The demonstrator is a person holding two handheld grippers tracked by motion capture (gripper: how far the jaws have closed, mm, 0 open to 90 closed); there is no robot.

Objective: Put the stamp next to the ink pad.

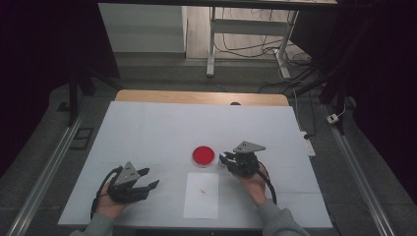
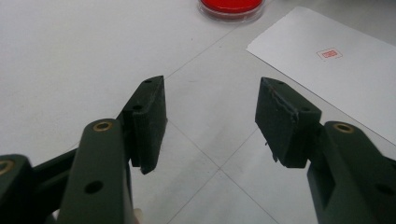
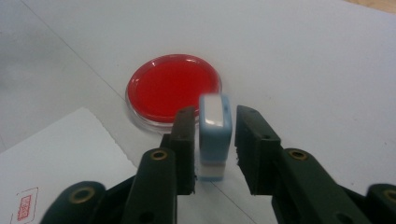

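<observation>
Looking down from the high view, the right tongs (image 1: 227, 158) are sitting just right of the red ink pad (image 1: 203, 155), palm under the body, while the left tongs (image 1: 150, 179) are resting open and empty beside the paper (image 1: 201, 195). In the left gripper view, its jaws are standing apart over bare surface (image 2: 70, 56). In the right gripper view, the stamp (image 3: 215, 135) is standing upright between slightly parted jaws, so backing straight off without tipping it looks wise.

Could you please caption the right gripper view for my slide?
Right tool, pads apart beside an upright blue stamp, before a red ink pad.
</observation>
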